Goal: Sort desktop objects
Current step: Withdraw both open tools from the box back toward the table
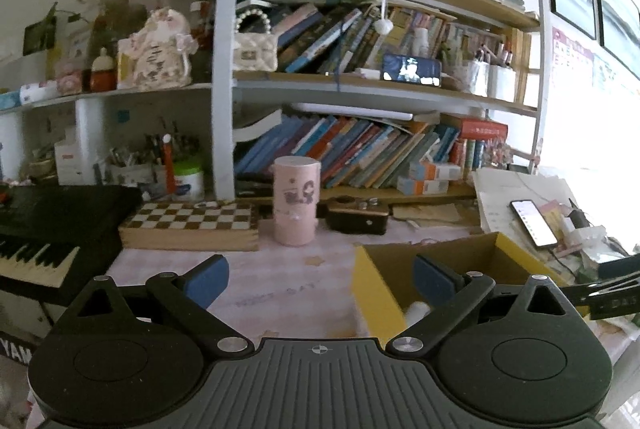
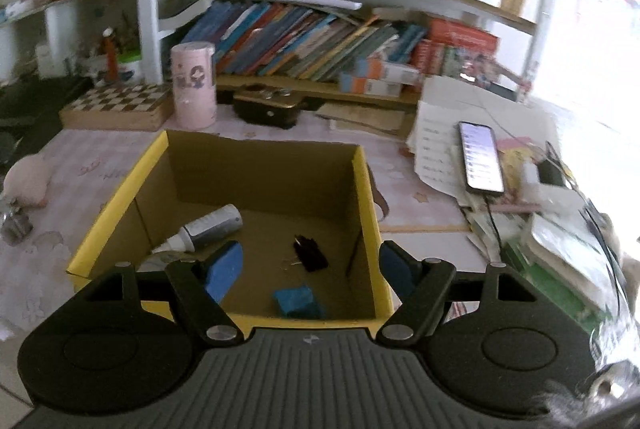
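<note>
Right claw [image 2: 310,269], spread apart and empty, hangs over the yellow box [image 2: 368,189] holding a bottle [image 2: 212,225].

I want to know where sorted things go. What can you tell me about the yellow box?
The yellow box is open-topped cardboard, yellow outside and on its rims, plain brown inside. It stands upright on the pink desk. On its floor lie a grey bottle on its side, a black clip and a blue lump.
</note>
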### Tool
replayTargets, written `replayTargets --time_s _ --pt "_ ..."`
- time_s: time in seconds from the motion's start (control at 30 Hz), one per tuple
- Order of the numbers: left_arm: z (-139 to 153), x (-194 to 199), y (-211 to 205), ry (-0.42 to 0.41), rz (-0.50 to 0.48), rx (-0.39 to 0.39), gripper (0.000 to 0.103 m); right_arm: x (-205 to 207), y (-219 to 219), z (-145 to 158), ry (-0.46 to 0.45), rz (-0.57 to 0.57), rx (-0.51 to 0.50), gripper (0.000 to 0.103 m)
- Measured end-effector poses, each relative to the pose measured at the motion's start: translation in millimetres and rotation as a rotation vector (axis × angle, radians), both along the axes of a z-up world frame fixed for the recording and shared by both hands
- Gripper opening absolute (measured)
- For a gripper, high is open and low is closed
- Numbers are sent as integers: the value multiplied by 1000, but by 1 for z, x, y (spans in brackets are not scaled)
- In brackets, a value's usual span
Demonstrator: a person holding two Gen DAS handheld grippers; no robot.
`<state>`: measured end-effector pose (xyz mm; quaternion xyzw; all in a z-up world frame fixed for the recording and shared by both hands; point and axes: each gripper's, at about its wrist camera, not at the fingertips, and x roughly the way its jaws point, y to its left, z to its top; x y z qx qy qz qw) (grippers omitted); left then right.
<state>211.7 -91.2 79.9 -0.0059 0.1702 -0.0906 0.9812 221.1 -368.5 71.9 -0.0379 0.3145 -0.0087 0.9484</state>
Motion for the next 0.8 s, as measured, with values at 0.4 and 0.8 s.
replayTargets --time_s 0.4,0.8 --pt "-26 -34 63 53 -37 47 99 -59 71 -30 12 -128 67 74" --pt "-56 -85 125 119 35 154 99 -92 149 -72 43 -155 191 74"
